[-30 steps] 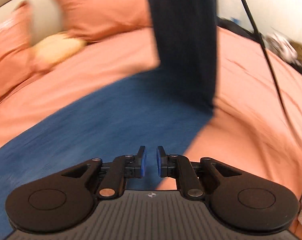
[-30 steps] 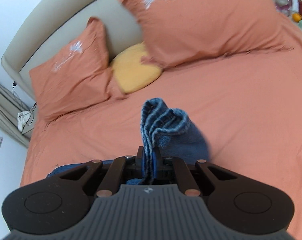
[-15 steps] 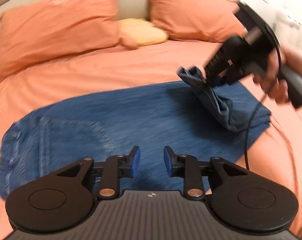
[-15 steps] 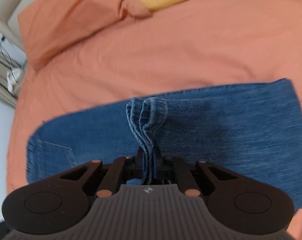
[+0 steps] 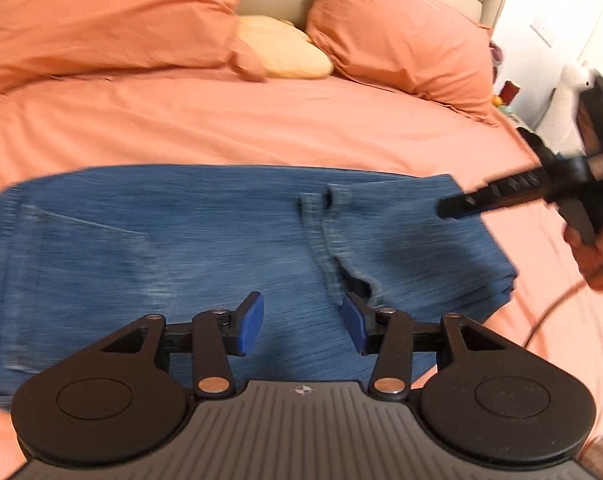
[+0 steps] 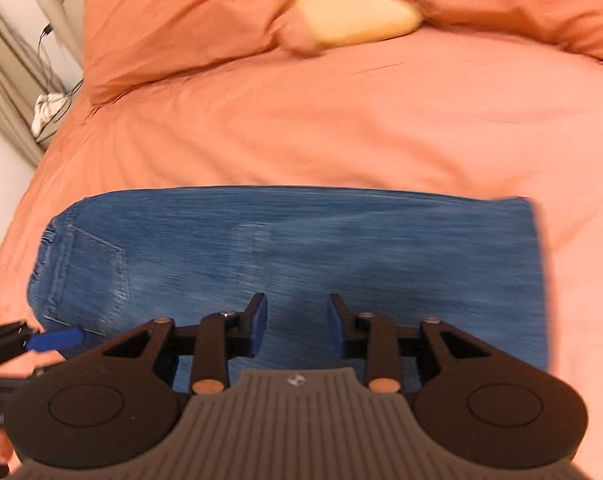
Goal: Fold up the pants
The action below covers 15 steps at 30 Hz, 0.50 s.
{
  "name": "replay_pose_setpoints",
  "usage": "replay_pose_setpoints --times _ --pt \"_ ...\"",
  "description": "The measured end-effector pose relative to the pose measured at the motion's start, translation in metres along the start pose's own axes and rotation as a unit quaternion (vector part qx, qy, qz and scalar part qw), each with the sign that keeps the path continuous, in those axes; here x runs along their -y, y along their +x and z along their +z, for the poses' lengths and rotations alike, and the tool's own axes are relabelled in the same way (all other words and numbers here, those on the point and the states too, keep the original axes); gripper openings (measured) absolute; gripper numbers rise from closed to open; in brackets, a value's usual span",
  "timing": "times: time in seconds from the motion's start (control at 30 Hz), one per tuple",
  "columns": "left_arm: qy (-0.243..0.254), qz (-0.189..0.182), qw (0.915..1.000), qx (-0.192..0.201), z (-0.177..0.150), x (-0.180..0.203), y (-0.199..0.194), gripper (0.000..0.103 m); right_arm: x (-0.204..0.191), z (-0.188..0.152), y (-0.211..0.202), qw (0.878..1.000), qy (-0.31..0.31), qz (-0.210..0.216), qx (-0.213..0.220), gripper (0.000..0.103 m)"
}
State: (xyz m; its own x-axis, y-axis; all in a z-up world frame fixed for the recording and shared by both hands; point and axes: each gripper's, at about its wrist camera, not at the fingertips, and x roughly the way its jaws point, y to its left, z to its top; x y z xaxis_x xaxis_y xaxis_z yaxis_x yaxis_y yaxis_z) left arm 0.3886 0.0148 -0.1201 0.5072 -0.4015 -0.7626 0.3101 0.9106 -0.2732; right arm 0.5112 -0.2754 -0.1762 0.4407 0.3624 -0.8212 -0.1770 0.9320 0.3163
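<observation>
The blue jeans [image 5: 205,240] lie flat across the orange bed, waist and back pocket at the left, the leg ends folded over onto the legs with the hems [image 5: 321,208] near the middle. They also show in the right wrist view [image 6: 301,256]. My left gripper [image 5: 303,328] is open and empty just above the jeans' near edge. My right gripper [image 6: 297,324] is open and empty above the jeans; it also shows at the right of the left wrist view [image 5: 461,206].
The orange bedsheet [image 5: 261,120] surrounds the jeans. Two orange pillows [image 5: 101,16] and a yellow cushion [image 5: 281,54] lie at the headboard. A bedside stand with small items [image 5: 505,96] is at the right; cables and a white cloth [image 6: 47,108] lie off the left edge.
My right gripper has let go of the leg hems, which now lie folded on the jeans, and has pulled back. My left gripper has opened wider.
</observation>
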Motion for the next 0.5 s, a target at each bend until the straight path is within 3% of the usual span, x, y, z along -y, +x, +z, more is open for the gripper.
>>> replay_pose_setpoints --times 0.1,0.27,0.37,0.43,0.5 --pt "-0.015 -0.021 0.9996 -0.006 0.007 0.017 0.027 0.065 0.045 -0.02 -0.026 0.999 0.009 -0.031 0.019 0.03" --pt "-0.05 -0.017 0.9977 -0.042 0.012 0.033 0.074 0.063 0.106 -0.07 -0.058 0.997 0.003 -0.076 0.022 0.039" --pt "-0.062 0.007 0.9958 -0.067 0.008 0.035 0.093 0.046 0.122 -0.101 -0.059 0.996 -0.024 -0.082 0.015 0.041" --pt "-0.043 0.038 0.9956 -0.074 0.005 0.041 0.099 0.028 0.125 -0.117 -0.054 0.996 -0.047 -0.078 0.016 0.041" --pt "-0.024 0.062 0.9945 -0.081 0.004 0.045 0.101 0.018 0.126 -0.129 -0.046 0.993 -0.078 -0.083 0.026 0.04"
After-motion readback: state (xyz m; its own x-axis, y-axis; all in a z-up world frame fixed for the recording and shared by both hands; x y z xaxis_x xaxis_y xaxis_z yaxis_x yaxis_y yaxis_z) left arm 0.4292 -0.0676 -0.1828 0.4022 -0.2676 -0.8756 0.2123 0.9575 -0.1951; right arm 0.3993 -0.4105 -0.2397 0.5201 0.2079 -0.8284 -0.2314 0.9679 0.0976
